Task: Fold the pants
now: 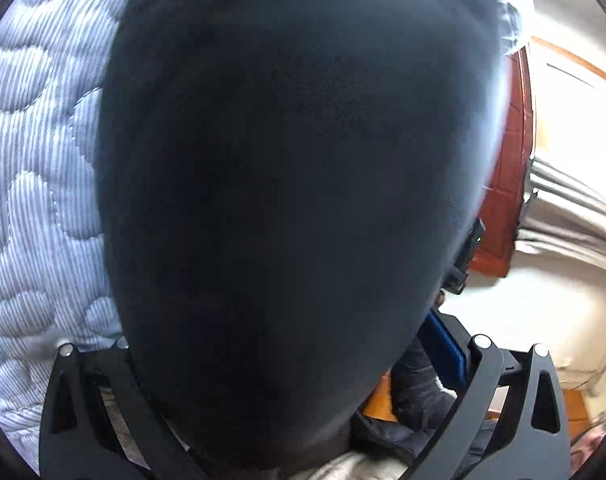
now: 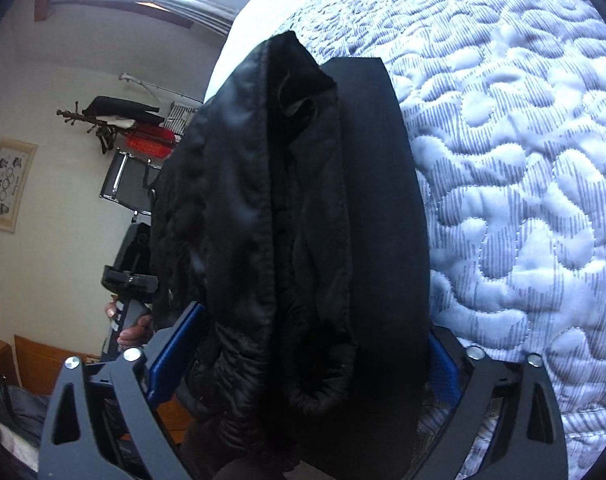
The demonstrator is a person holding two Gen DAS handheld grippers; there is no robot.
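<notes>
Item: pants [image 2: 303,220], black. We find them hanging in a bunched, lengthwise fold in front of the quilted mattress [image 2: 523,160], which serves as our landmark throughout.

Right gripper [image 2: 299,344]: we see its blue-padded fingers [image 2: 175,356] pressed in on either side of the dark cloth, so it is clamped on the pants. The cloth rises from the fingers and covers the middle of the right wrist view, with the mattress showing to the right of it.

Left gripper [image 1: 295,360]: dark fabric of the pants [image 1: 295,200] fills nearly all of the left wrist view and hides the fingers except one blue pad [image 1: 443,348]. The cloth appears to sit between the linkages, but we cannot tell whether the tongs are closed on it.

Surroundings, left of the mattress in the right wrist view: a wall poster [image 2: 9,184], a coat rack [image 2: 115,120] with dark and red items, a chrome-framed chair [image 2: 127,176], and the other handheld unit [image 2: 131,280] with a hand [image 2: 131,320] on it.

Only in the left wrist view, right of the mattress: a red-brown wooden panel [image 1: 507,168] and pale pleated curtains [image 1: 575,208].
</notes>
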